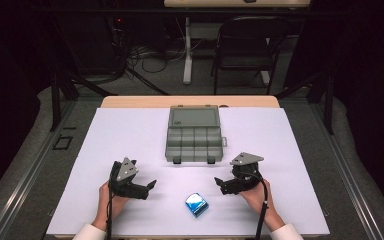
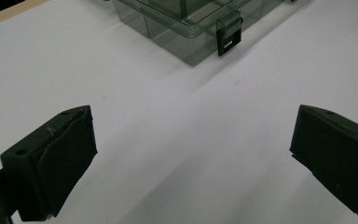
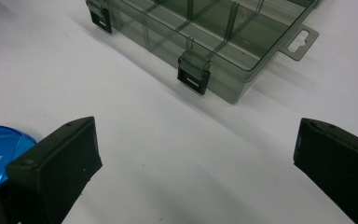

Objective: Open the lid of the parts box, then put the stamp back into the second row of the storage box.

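On a white table top, seen from above, a person's two hands each hold a black two-jaw gripper near the front edge. Between them, slightly nearer the person, lies a small blue packet with a shiny wrapper. It touches neither tool. Its printed label is too small to read.

Farther back, at the middle of the table, sits a smoky clear plastic organiser box, its lid swung open toward the far side. Inside are rows of small compartments, which look empty. Two dark latches hang from the front wall, and a hang tab juts from the right end.

The left gripper rests low in the person's left hand, pointing inward toward the right. Its jaws stand wide apart with nothing between them. The right gripper mirrors it in the right hand, pointing inward to the left, jaws likewise spread and holding nothing. Both forearms come in from the bottom, sleeves white.

The packet is probably light and a little slippery, perhaps soft enough to dent. A gentle pinch across its narrower sides should suit it best. The box is stiff, light and likely to slide if nudged, so it may need steadying by a wall.
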Demonstrator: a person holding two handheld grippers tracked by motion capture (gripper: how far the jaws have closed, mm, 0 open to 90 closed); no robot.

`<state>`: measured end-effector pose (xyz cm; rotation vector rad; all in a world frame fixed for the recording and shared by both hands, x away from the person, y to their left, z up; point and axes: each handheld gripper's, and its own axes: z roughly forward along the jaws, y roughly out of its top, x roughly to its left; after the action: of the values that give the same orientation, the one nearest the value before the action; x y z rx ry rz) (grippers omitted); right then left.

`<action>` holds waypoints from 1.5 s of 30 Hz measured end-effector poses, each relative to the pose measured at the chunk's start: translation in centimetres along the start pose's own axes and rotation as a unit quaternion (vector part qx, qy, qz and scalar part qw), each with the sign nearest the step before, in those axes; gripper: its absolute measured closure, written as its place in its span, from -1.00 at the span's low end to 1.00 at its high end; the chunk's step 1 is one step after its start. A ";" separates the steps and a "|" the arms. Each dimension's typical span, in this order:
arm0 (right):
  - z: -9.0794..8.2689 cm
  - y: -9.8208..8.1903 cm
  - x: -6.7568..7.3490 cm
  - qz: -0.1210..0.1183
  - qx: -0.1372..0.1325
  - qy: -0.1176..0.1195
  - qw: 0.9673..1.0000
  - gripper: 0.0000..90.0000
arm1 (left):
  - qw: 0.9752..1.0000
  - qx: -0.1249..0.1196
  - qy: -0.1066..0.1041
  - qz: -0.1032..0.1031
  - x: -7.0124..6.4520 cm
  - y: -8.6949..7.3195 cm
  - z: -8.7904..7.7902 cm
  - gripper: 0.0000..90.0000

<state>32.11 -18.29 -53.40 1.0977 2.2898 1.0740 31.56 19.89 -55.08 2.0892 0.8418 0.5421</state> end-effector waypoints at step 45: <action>-0.9 0.5 5.3 -0.033 0.018 0.043 0.998 -1.00 | 1.000 -0.010 0.010 -0.008 0.5 -0.3 -0.4 -1.00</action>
<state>28.49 -14.33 -52.52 0.9996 2.4034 1.0784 31.56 20.58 -55.02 2.0607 0.8609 0.5623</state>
